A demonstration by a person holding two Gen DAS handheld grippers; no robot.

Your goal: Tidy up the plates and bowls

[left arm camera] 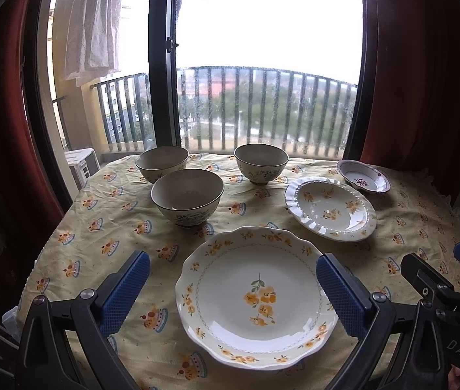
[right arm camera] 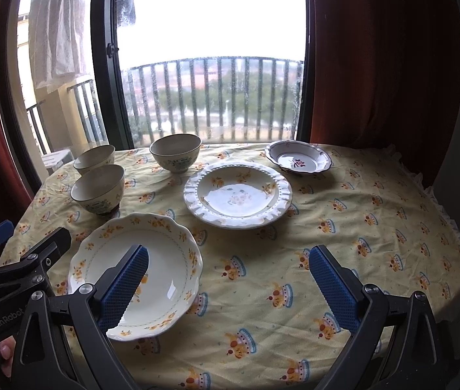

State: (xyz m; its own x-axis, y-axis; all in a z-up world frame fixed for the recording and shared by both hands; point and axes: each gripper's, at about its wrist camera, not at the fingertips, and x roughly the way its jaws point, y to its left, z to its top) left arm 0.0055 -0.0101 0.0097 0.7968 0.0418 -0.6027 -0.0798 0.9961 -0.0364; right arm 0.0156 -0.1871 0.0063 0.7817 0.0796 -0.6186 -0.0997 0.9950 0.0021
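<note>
1. Three plates are sitting apart on the table's right half: the big flowered plate [left arm camera: 257,295] nearest, the ruffled white plate [left arm camera: 329,208] beyond it, and the small purple-rimmed dish [left arm camera: 363,175] farthest right.
2. Three bowls are standing on the far left, none nested: the near bowl [left arm camera: 187,195], the back-left bowl [left arm camera: 161,162] and the back bowl [left arm camera: 261,162].
3. Nothing is looking stacked yet, so I'd say the sorting is barely starting.
4. The left gripper [left arm camera: 233,289] is hovering over the big plate, fingers spread wide, gripping nothing.
5. The right gripper [right arm camera: 228,289] is hanging over the yellow tablecloth [right arm camera: 360,227], fingers also spread, carrying nothing.
</note>
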